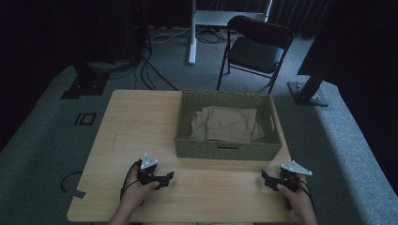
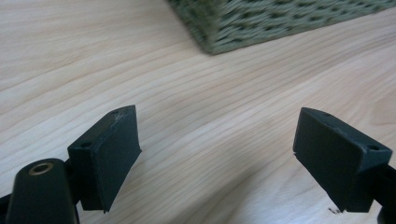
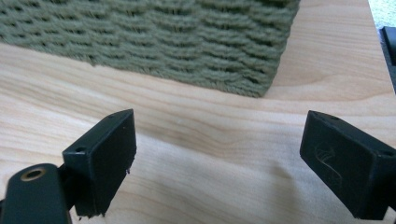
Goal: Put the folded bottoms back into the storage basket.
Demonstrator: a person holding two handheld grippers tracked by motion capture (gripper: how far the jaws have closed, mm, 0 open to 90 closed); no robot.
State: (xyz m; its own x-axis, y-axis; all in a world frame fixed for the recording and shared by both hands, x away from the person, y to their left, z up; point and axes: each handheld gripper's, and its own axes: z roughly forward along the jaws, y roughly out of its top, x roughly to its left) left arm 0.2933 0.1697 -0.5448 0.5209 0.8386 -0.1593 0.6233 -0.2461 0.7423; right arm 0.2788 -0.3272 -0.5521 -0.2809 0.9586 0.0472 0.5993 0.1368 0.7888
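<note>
While both claws gape wide and empty, left claw (image 1: 165, 177) and right claw (image 1: 266, 178) rest on the tabletop (image 1: 136, 126) just before a basket (image 1: 225, 149) holding cloth (image 1: 227, 124).

Green woven basket (image 1: 225, 151) on table (image 1: 131, 131); crumpled tan cloth (image 1: 227, 124) inside

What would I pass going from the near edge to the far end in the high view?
Hands holding the left gripper and right gripper, then bare table, the woven basket with tan cloth inside, then the black chair on the floor.
</note>
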